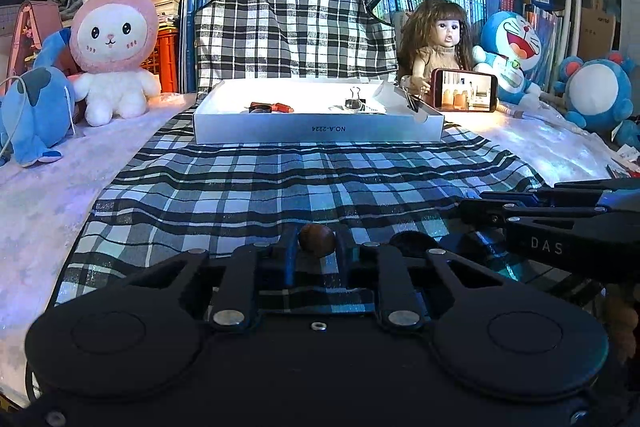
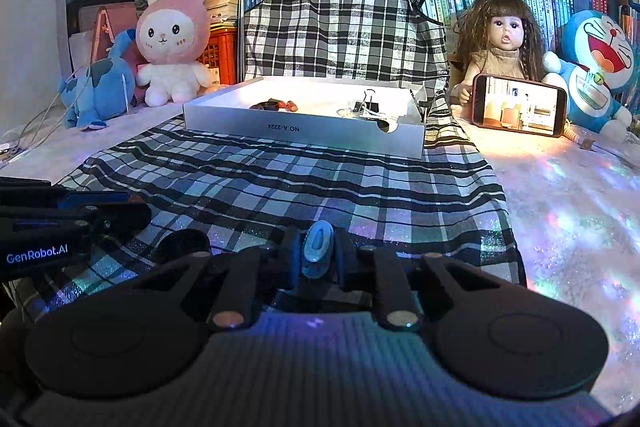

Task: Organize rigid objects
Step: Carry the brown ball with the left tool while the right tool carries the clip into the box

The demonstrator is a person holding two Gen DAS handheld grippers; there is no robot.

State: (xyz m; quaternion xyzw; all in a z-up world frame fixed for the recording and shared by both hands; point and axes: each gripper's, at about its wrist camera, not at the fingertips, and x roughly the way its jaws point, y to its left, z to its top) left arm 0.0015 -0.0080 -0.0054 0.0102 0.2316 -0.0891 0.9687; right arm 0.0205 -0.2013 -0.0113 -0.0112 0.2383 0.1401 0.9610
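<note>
left tongs (image 1: 317, 247) grip brown nut (image 1: 316, 239)

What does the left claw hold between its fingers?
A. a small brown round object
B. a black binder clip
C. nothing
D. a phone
A: in the left wrist view, the left claw is shut on a small brown round object, above the plaid cloth.

The left gripper (image 1: 317, 241) is closed on a brown nut (image 1: 316, 239) over the near edge of the plaid cloth (image 1: 280, 183). The right gripper (image 1: 480, 211) reaches in from the right edge, just beside it. A white box (image 1: 320, 133) sits at the cloth's far edge, holding a binder clip (image 1: 354, 99) and a red piece (image 1: 280, 107). A phone (image 1: 464, 91) leans on a doll (image 1: 436, 39) at the box's right corner; a rabbit plush (image 1: 114, 47) stands to its left.
</note>
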